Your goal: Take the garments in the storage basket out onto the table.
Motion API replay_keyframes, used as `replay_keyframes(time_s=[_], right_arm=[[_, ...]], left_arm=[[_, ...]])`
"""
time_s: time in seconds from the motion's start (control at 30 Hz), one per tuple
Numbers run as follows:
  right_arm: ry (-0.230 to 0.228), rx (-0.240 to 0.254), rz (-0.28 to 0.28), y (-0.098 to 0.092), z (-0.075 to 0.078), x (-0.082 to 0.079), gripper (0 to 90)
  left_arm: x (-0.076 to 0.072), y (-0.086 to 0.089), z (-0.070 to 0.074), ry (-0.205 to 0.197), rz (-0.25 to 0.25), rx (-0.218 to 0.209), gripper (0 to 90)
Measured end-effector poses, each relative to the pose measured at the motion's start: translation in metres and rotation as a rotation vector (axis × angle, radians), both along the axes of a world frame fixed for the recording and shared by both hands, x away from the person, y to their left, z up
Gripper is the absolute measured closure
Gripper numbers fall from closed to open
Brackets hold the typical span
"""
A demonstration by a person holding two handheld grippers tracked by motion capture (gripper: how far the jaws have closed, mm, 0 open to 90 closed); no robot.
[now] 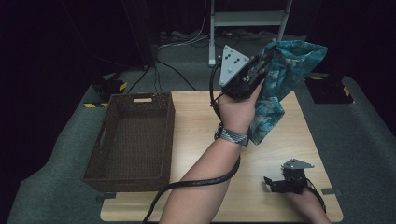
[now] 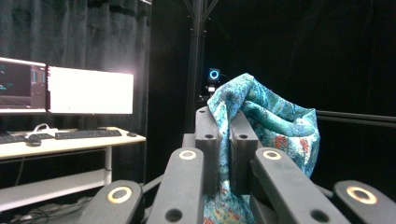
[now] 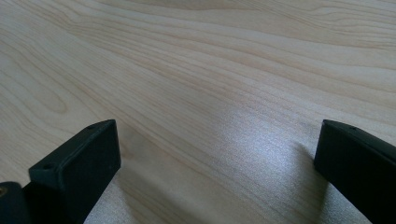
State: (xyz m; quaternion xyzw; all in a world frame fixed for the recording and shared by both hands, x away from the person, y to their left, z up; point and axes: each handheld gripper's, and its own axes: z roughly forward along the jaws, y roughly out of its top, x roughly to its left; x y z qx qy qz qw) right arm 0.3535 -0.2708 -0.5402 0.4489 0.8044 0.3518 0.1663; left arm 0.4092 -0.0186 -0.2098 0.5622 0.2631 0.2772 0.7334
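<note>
Pinching a teal patterned cloth [image 1: 280, 79], the left claw [image 1: 261, 70] is held raised above the far edge of the pale wooden surface [image 1: 280, 149], the cloth hanging down. The right claw [image 1: 275, 183] is rested spread near the right front corner. A brown woven basket [image 1: 133, 140] is set at the left edge.

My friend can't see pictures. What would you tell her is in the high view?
A raised left gripper holds a teal patterned cloth above a light wooden table. An empty brown woven basket sits at the left, and the right gripper rests near the table's front right corner.
</note>
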Motion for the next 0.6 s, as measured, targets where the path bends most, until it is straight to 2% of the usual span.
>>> replay_keyframes(time_s=[0.33, 0.43, 0.6], right_arm=[[-0.002, 0.0, 0.006, 0.0, 0.0, 0.0, 0.4], [-0.001, 0.001, 0.006, 0.0, 0.0, 0.0, 0.4], [-0.001, 0.001, 0.008, 0.0, 0.0, 0.0, 0.4]], left_arm=[[-0.002, -0.018, -0.013, 0.029, -0.031, -0.03, 85.2], [-0.001, -0.02, -0.019, 0.037, -0.023, -0.023, 85.2], [0.006, -0.015, -0.036, 0.072, 0.013, 0.001, 85.2]])
